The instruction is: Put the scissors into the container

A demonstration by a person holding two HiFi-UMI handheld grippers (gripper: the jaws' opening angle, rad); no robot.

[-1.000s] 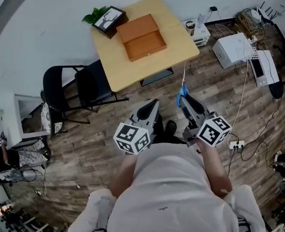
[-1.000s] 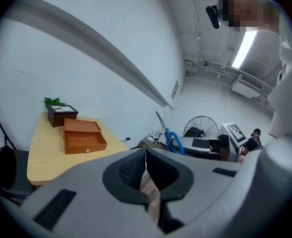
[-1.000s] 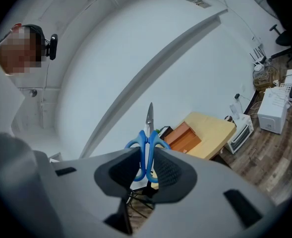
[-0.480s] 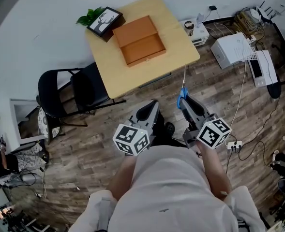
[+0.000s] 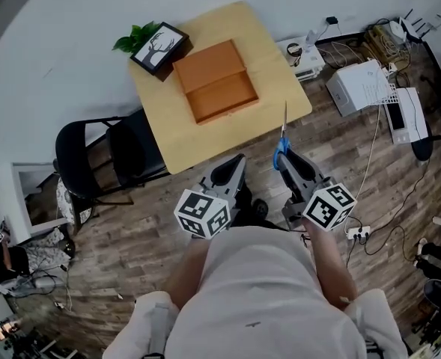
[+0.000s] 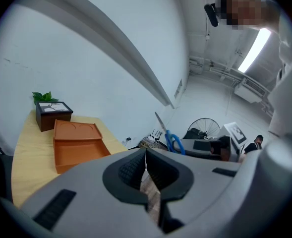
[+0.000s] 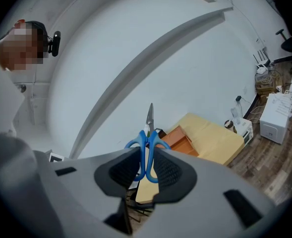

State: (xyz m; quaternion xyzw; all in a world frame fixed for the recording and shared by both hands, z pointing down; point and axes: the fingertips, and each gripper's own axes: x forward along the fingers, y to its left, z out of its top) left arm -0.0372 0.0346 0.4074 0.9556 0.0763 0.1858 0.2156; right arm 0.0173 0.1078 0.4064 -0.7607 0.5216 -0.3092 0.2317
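And there were the scissors (image 7: 147, 139), up in the air, well short of the surface (image 5: 274, 64)! The right tool (image 7: 146, 166) was clamped on the blue handle loops, pads pressed from either side, so the blades stood up and forward beyond the tips, pointing toward the drop-off. A sensible hold, by my reckoning: gripped at the handles, the pointed end goes in first and the tool stays clear of the walls.

From the head view, the right tool (image 5: 287, 156) hung over the wooden floor just off the near edge of the surface, the scissors' (image 5: 284, 129) tips reaching over that edge. The orange container (image 5: 216, 81) sat open in the middle of the surface, well apart from the blades, with a framed picture (image 5: 159, 42) just behind it.

The left tool (image 6: 146, 163) was clenched on nothing at all, pads together, held low beside its partner, and looked to be simply keeping out of the way. Carry under way, I'd say; delivery not yet made.
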